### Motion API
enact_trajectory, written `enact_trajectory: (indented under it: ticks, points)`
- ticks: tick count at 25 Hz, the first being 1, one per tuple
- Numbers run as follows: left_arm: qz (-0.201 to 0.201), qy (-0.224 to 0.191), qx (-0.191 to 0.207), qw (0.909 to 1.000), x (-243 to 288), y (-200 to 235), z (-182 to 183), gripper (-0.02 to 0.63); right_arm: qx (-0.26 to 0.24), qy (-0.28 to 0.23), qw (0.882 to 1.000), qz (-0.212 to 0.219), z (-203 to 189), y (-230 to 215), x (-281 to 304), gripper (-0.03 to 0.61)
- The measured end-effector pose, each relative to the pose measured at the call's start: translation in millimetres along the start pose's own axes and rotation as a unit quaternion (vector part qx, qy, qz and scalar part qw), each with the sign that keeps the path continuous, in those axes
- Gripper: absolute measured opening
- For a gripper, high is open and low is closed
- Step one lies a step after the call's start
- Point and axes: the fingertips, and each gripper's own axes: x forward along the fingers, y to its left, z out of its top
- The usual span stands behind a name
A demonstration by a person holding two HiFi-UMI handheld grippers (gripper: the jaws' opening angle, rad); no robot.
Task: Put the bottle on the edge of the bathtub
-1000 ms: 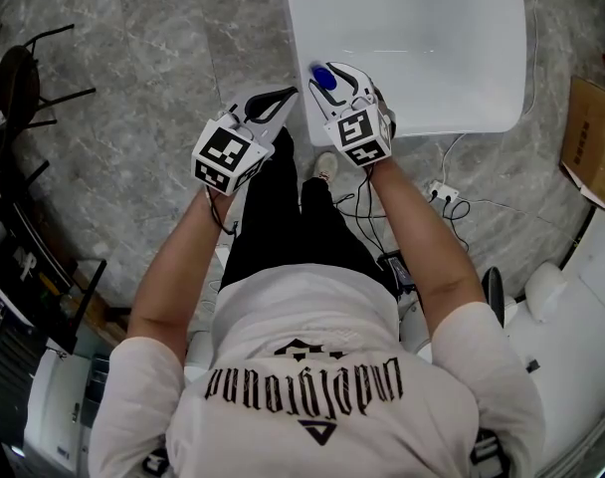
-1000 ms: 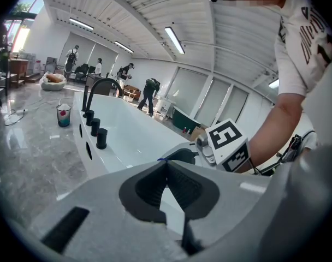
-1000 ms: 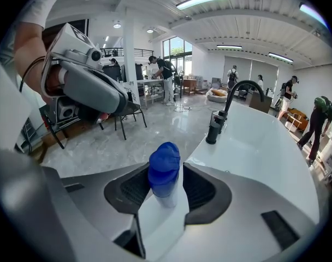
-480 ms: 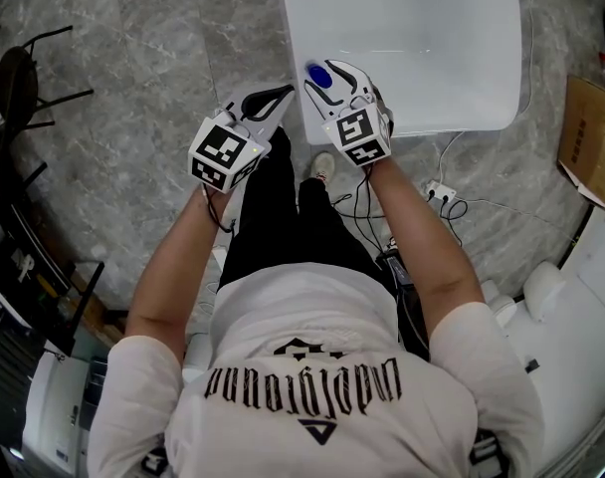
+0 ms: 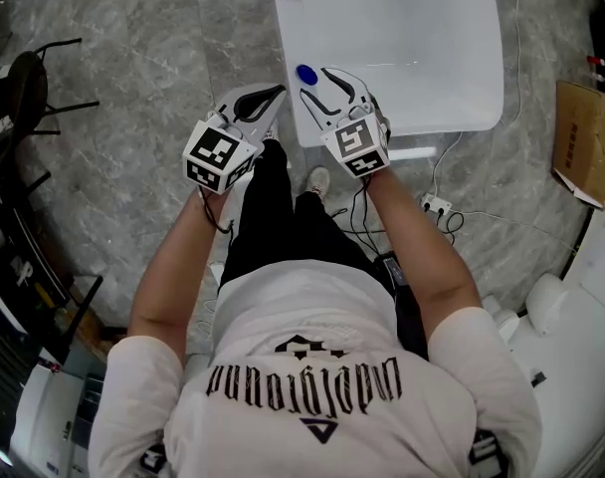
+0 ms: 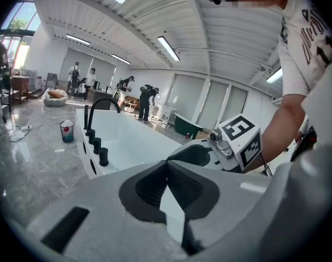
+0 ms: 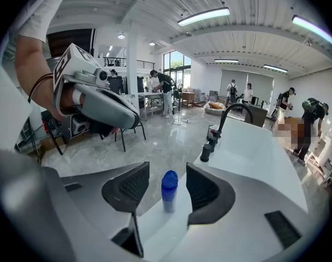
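Bathtub edge (image 5: 291, 38), near-left corner: bottle (image 5: 306, 74) upright between released right claw (image 5: 332, 90); left claw (image 5: 266, 99) clenched, empty. Skewed withdrawal could topple it.

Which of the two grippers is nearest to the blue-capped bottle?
The right gripper: the bottle stands on the bathtub edge between its open jaws, untouched. The left gripper, jaws together, is beside the tub.

Head view overhead; gripper views along bathtub (image 5: 402, 38)

Blk chair (image 5: 24, 83) L; cardboard box (image 5: 584, 139) R; pwr strip (image 5: 431, 205).
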Motion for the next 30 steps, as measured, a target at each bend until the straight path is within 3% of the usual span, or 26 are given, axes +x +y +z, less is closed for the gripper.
enact_trajectory:
  ticks: [10, 17, 25, 30]
  points:
    - [0.036, -0.07, 0.026, 0.9966, -55, -58, 61, 0.014, -0.006, -0.067, 0.998, -0.015, 59, 21, -97, 0.198]
    - [0.065, -0.109, 0.079, 0.9888, -101, -109, 104, 0.014, -0.012, -0.104, 0.994, -0.011, 96, 48, -167, 0.191]
    - [0.077, -0.163, 0.122, 0.976, -165, -172, 148, 0.014, -0.038, -0.159, 0.987, -0.009, 138, 81, -239, 0.125]
    - [0.083, -0.172, 0.154, 0.9695, -189, -199, 157, 0.014, -0.051, -0.197, 0.979, -0.008, 164, 99, -280, 0.071]
